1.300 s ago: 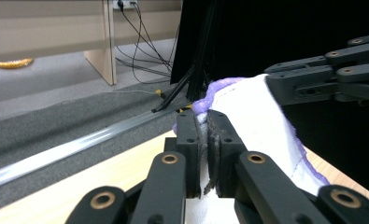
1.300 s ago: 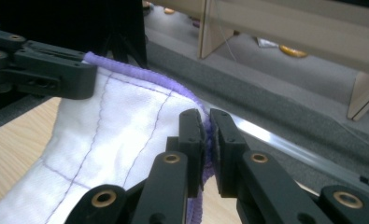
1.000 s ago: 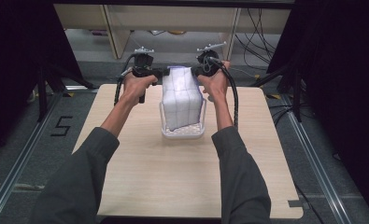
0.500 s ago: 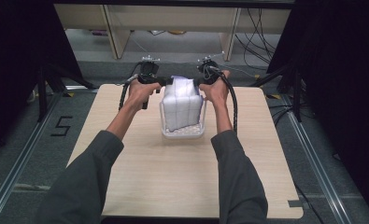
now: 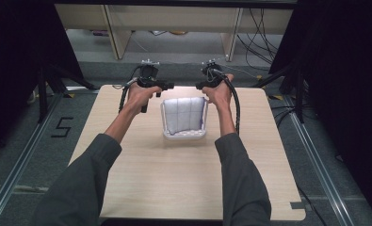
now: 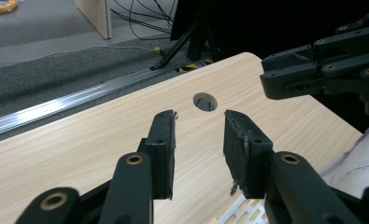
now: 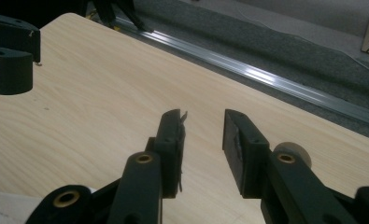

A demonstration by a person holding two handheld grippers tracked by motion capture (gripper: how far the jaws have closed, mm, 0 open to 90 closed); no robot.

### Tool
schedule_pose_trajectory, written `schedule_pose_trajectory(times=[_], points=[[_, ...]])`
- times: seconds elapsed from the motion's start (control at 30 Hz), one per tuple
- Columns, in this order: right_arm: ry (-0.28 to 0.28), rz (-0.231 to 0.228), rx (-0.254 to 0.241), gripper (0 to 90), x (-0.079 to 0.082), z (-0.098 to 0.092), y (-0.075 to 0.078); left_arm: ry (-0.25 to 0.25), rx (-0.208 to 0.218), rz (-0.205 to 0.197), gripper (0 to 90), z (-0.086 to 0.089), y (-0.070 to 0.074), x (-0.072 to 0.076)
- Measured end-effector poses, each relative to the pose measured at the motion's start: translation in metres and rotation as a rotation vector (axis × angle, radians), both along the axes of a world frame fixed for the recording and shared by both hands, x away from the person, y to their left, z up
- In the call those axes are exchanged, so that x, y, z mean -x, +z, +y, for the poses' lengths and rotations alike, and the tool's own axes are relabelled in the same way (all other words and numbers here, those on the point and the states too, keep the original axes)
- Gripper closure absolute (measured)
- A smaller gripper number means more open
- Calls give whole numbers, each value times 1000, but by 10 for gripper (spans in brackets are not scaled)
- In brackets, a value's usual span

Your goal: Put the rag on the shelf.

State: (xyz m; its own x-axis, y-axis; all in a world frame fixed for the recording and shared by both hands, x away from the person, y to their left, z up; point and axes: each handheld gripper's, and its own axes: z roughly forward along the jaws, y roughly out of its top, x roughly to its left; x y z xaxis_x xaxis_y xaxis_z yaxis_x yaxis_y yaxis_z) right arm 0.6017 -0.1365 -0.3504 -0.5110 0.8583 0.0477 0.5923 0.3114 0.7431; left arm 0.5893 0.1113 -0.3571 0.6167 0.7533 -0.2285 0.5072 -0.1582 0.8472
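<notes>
**Cloth's in the basket, both grippers let go**

So the white cloth with thin purple grid lines (image 5: 183, 114) is sitting folded down inside the small white perforated plastic basket (image 5: 185, 135), a bit far of the middle of the light wooden table (image 5: 183, 183). There's loads of bare tabletop on the near side and out to the left and right edges; the far edge is the tight one, just past the basket.

The left gripper (image 5: 169, 86) hangs just beyond the basket's far left corner, and the right gripper (image 5: 198, 86) just beyond the far right one, tips pointing at each other. Both forearms stretch straight out from the near side. Jaws on both have just been opening, nothing between them in either gripper view (image 6: 200, 140) (image 7: 203, 140), only wood grain.

Off the far side: a metal floor rail (image 6: 56, 109), black stand legs (image 6: 187, 42), loose cables (image 5: 263, 28) and pale cabinet panels (image 5: 174, 19). Nothing on the table blocks the hands.
</notes>
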Motion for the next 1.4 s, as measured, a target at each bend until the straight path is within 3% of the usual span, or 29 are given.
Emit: schedule_pose_trajectory(times=[0.27,0.43,0.53,0.67,0.8,0.9,1.0,1.1,1.13,1.17,1.3,1.4], points=[[-7,-1,-12,649,2,-11,7,-17,3,-3,632,7,3,6],[-22,-4,-21,643,5,-18,10,-25,-2,15,608,12,5,10],[-23,-6,-38,620,9,-20,13,-32,-1,24,581,16,6,14],[-28,-10,-62,586,17,-24,16,-39,-35,21,501,22,10,21],[-26,-16,-68,548,24,-29,18,-41,-25,23,449,25,12,27],[-20,-26,-92,531,29,-29,20,-39,-51,33,410,28,11,31],[-20,-14,-102,512,34,-27,24,-34,-34,32,393,28,11,34],[4,-45,-107,494,37,-27,27,-41,-24,33,373,30,12,38],[-11,-18,-121,490,40,-25,29,-44,-17,32,368,30,12,40],[11,-40,-118,483,40,-26,29,-43,-11,27,364,31,13,42],[37,-35,-147,476,47,-24,30,-49,-1,16,343,31,14,49],[33,-19,-136,462,55,-21,33,-50,-5,15,331,33,14,56]])
